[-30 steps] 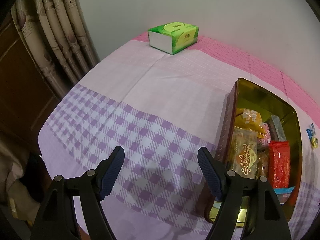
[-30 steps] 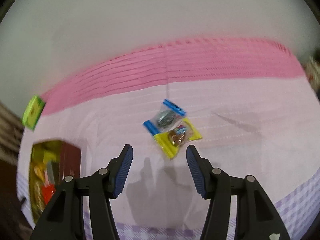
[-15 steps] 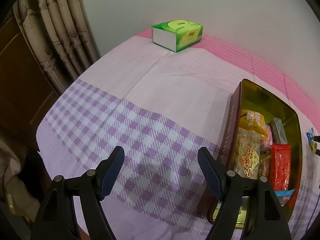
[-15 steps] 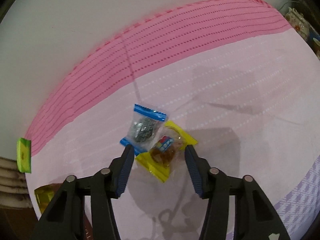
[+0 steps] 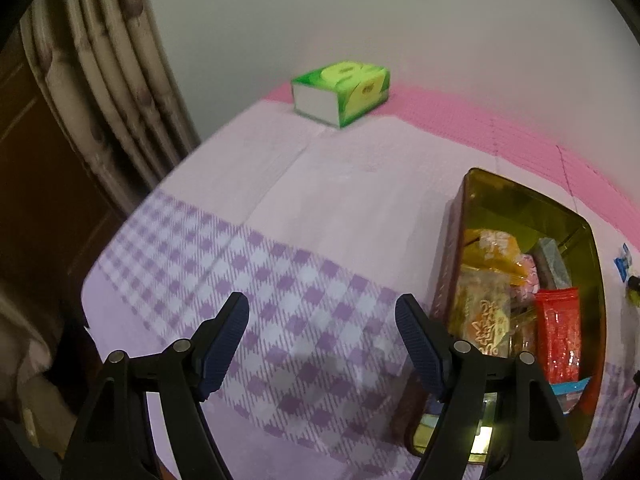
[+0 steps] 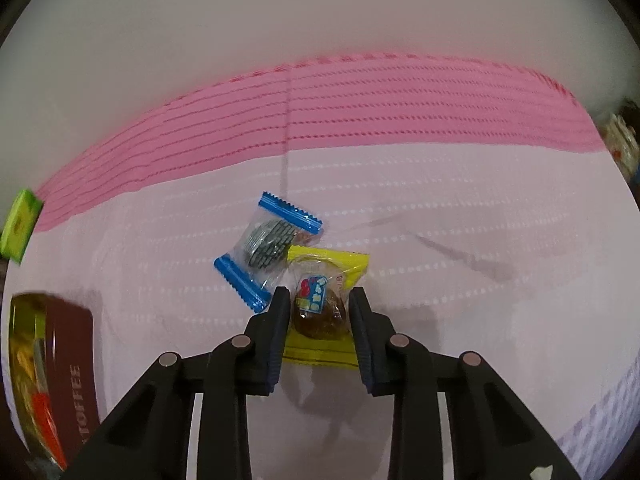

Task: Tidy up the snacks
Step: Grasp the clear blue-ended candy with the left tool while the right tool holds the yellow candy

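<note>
Yellow wrapper crinkling between its blue pads, the right claw (image 6: 318,312) has clamped onto a yellow-wrapped snack (image 6: 320,304) lying on the pink-and-lilac tablecloth (image 6: 460,240). A blue-edged snack packet (image 6: 269,242) lies just beside it, touching its upper left corner. Farther left sits the brown toffee tin (image 6: 76,368), open and holding other snacks. The left claw (image 5: 322,344) hangs open and empty over the purple check of the tabletop, the tin just to its right. A green tissue box (image 5: 342,94) stands at the far edge by the wall, near a curtain (image 5: 112,80).
</note>
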Demonstrator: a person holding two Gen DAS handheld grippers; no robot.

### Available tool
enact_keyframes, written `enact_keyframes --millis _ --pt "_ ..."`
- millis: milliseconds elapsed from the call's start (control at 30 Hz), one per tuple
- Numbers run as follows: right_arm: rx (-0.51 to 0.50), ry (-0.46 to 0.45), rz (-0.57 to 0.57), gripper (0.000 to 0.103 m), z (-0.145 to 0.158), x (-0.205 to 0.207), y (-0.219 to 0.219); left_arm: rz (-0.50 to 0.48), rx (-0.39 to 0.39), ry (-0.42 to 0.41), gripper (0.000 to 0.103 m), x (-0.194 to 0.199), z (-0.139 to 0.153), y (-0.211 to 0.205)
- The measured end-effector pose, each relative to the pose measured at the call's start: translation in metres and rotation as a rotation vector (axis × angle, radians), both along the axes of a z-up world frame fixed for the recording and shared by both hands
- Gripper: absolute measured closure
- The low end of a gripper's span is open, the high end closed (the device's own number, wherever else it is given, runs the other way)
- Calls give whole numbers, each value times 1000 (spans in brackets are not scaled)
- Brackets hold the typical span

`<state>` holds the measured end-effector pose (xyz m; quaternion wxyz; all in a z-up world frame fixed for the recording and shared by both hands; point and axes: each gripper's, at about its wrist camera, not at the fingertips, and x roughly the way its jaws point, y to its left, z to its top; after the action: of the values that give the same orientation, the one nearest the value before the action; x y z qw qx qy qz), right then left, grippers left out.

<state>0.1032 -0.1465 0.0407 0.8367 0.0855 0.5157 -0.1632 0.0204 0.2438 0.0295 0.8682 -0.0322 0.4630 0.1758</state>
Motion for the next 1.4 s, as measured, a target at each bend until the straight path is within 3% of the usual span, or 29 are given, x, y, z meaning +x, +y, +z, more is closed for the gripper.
enact_keyframes --millis 200,433,633,767,933,1167,1400 --pt "4 -64 42 76 9 -30 -20 -76 -1 -2 27 10 17 -32" --pt "-131 -77 99 76 15 -58 -44 -233 -12 -51 27 39 47 -102" --pt "-213 -78 122 76 21 -73 -54 -418 -4 -51 27 65 48 -183" --pt "-223 -79 105 76 22 -83 -71 -528 -27 -11 27 85 34 -239" --pt "-228 -87 85 77 25 -90 -90 -593 -78 45 27 107 13 -287" --pt "-162 -117 39 75 18 -95 -108 -666 -58 102 27 139 -19 -348" --pt "-158 -142 37 73 15 -96 -109 -709 -26 141 29 166 -51 -387"
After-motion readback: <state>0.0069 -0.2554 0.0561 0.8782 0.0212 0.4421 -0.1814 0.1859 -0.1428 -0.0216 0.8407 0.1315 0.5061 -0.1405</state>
